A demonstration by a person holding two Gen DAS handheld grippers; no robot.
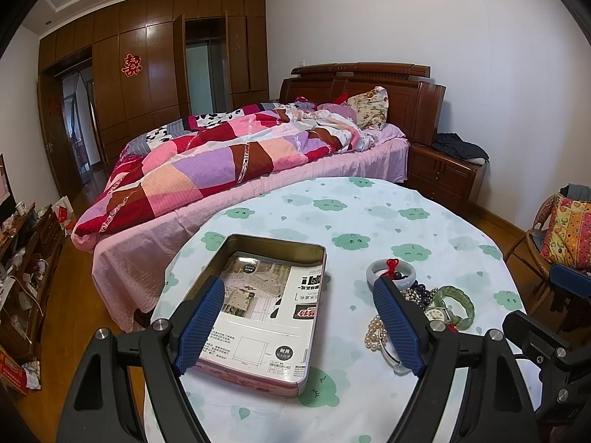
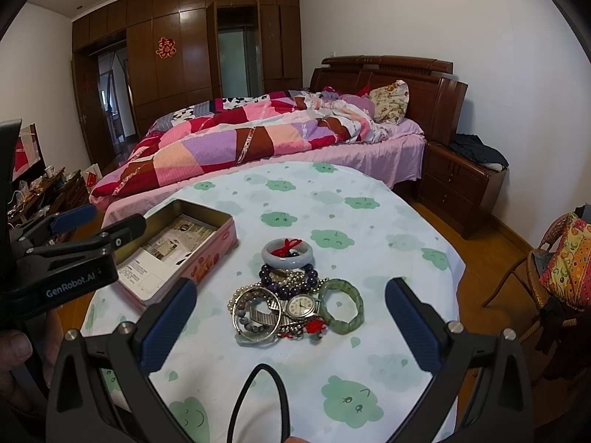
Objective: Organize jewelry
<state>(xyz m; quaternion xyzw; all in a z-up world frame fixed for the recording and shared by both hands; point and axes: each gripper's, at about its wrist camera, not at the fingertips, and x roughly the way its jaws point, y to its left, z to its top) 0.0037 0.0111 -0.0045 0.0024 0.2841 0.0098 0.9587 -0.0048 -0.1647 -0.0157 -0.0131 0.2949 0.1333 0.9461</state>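
Observation:
An open metal tin (image 1: 314,258) (image 2: 221,238) with a printed paper inside lies on the table's left. A pile of jewelry sits to its right: a pale jade bangle with a red knot (image 2: 287,254) (image 1: 373,271), purple beads (image 2: 288,277), a wristwatch (image 2: 300,305) (image 1: 435,313), a green bangle (image 2: 341,307) (image 1: 453,304), pearls (image 1: 375,334) and a silver bangle (image 2: 255,319). My left gripper (image 1: 297,291) is open over the tin. My right gripper (image 2: 291,293) is open and empty, straddling the pile from the near side.
The round table (image 2: 369,214) wears a white cloth with green clouds. A bed with a patchwork quilt (image 2: 258,136) stands behind it. A nightstand (image 2: 461,184) is at right, a wicker chair (image 2: 546,277) far right. A black cable (image 2: 258,387) loops at the table's near edge.

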